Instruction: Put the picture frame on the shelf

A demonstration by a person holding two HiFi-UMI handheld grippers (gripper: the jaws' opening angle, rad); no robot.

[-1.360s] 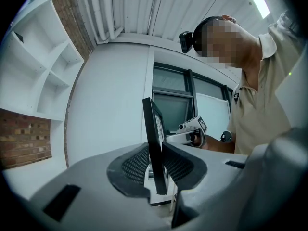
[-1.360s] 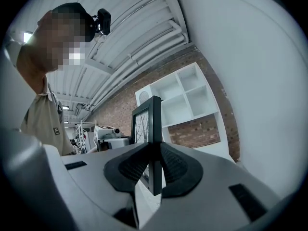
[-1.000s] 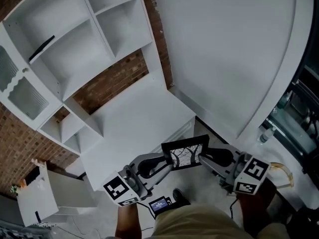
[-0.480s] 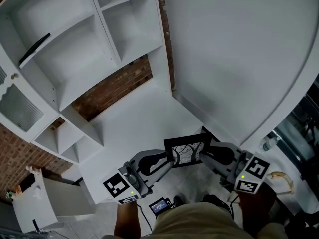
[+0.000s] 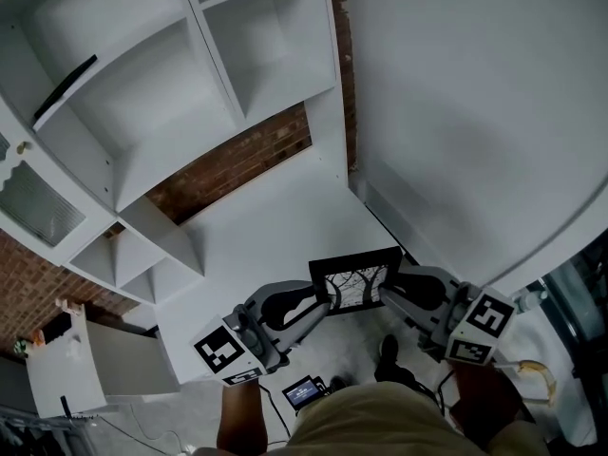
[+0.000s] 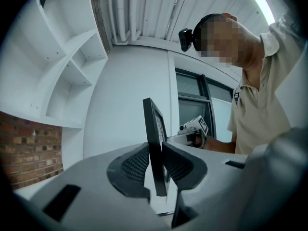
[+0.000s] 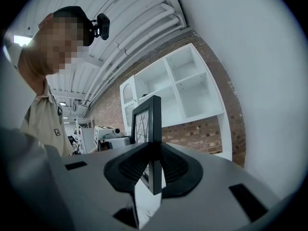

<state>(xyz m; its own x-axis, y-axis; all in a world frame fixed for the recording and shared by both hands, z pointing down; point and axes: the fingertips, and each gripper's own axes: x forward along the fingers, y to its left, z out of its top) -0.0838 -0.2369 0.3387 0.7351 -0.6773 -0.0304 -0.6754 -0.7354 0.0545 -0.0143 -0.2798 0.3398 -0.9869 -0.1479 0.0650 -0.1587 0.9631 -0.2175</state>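
A black picture frame (image 5: 353, 283) with a branch drawing hangs in the air just off the front edge of the white counter (image 5: 256, 226). My left gripper (image 5: 323, 302) is shut on its left edge and my right gripper (image 5: 391, 288) is shut on its right edge. In the left gripper view the frame (image 6: 153, 124) stands edge-on between the ribbed pads of the left gripper (image 6: 156, 165). The right gripper view shows the frame (image 7: 150, 121) clamped the same way in the right gripper (image 7: 153, 165). The white shelf unit (image 5: 190, 84) rises above the counter, its compartments bare.
A thin black object (image 5: 65, 88) lies on an upper left shelf. Brick wall (image 5: 237, 160) shows behind the counter. A large white curved wall (image 5: 475, 112) stands to the right. A white cabinet (image 5: 66, 373) sits low at the left, and a small lit screen (image 5: 304, 390) hangs at my waist.
The shelf unit and counter have slid right and down in the head view and look closer. The frame has stayed clamped between both grippers, slightly higher in the picture.
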